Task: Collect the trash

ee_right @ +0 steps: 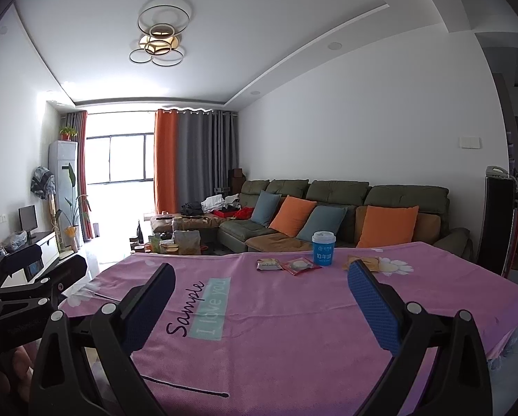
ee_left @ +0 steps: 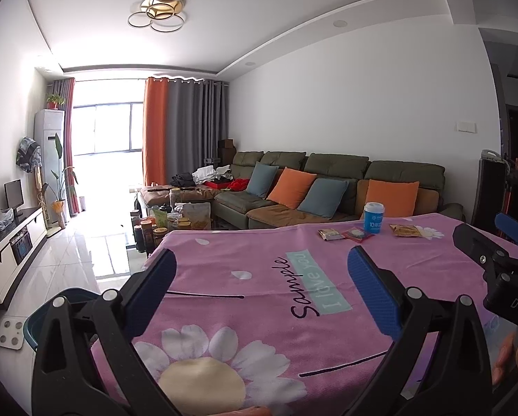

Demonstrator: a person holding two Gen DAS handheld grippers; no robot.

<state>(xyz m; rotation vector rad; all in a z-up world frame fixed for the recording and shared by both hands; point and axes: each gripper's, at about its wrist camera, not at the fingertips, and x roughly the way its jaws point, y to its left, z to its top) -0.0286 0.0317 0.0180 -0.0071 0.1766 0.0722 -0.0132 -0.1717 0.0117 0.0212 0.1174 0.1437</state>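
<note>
A pink flowered cloth covers the table. At its far edge stand a blue and white paper cup and flat wrappers: a brown one, a red one and a yellow-brown one. My left gripper is open and empty over the near part of the cloth. My right gripper is open and empty, also well short of the trash. Each gripper shows at the edge of the other's view.
A teal bin stands on the floor left of the table, beside a white scale. A green sofa with cushions lies beyond the table. A cluttered coffee table and a TV cabinet stand further left.
</note>
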